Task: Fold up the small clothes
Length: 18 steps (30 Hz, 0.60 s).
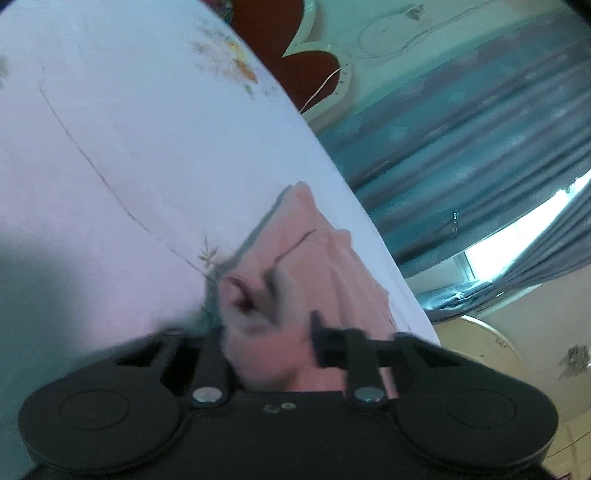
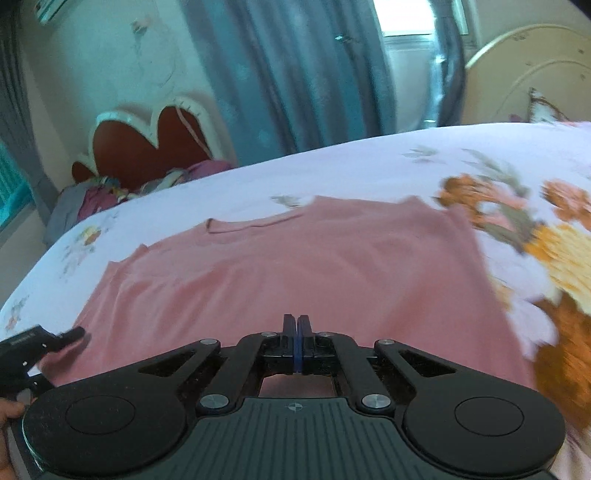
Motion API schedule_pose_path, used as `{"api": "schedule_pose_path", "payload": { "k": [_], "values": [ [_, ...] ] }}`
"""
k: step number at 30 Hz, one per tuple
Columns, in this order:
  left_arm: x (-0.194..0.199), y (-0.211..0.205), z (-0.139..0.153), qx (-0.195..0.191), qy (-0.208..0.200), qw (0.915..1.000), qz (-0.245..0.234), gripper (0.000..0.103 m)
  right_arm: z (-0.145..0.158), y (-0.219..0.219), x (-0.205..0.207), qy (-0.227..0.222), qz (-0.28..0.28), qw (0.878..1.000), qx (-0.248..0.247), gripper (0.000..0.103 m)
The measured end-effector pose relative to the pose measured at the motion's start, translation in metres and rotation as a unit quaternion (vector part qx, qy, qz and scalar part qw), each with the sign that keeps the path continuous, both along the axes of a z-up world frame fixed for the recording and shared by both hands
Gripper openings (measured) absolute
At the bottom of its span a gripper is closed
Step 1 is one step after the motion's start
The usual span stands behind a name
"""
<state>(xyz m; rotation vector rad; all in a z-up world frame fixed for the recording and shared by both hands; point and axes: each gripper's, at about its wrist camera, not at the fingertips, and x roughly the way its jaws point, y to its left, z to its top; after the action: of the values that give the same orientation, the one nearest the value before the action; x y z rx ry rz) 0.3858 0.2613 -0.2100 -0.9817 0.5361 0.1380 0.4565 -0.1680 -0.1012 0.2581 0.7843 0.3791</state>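
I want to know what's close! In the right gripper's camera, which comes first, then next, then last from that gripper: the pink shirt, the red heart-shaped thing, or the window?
From the right gripper, nearest first:
1. Pink shirt, spread on the bed right under the fingertips.
2. Red heart-shaped thing, past the bed's far edge, to the left.
3. Window, at the back wall, top right, behind the curtain.

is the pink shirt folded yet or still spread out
Mostly spread: in the right wrist view the pink shirt lies flat across the floral bedsheet, neckline showing. No completed fold is visible.
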Motion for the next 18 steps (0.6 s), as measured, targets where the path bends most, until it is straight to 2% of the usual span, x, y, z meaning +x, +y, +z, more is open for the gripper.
{"api": "schedule_pose_path", "payload": {
  "k": [2,7,9,10,12,16,18],
  "values": [
    [0.003,0.003,-0.005,-0.015,-0.012,0.9997,-0.014,0.008,-0.004,0.022,0.015,0.009,0.013,1.000,-0.005,0.000],
    [-0.014,0.000,0.009,-0.001,-0.050,0.9983,-0.029,0.008,-0.008,0.057,0.032,0.004,0.029,1.000,-0.012,0.000],
    [-0.015,0.001,0.000,-0.003,-0.037,0.9990,-0.024,0.008,-0.017,0.070,0.036,0.013,0.040,0.999,-0.024,0.000],
    [-0.013,0.003,-0.006,-0.012,-0.022,0.9994,-0.023,0.011,-0.031,0.079,0.041,0.039,0.047,0.997,-0.049,0.000],
    [-0.014,0.004,-0.007,-0.020,-0.022,0.9994,-0.020,0.011,-0.038,0.082,0.041,0.036,0.049,0.997,-0.055,0.000],
    [-0.008,0.001,0.011,-0.002,-0.035,0.9989,-0.032,0.009,-0.038,0.081,0.042,0.037,0.050,0.996,-0.060,0.000],
    [-0.005,-0.008,0.029,0.027,-0.045,0.9972,-0.054,0.009,-0.039,0.079,0.043,0.039,0.049,0.997,-0.054,0.000]
  ]
}}
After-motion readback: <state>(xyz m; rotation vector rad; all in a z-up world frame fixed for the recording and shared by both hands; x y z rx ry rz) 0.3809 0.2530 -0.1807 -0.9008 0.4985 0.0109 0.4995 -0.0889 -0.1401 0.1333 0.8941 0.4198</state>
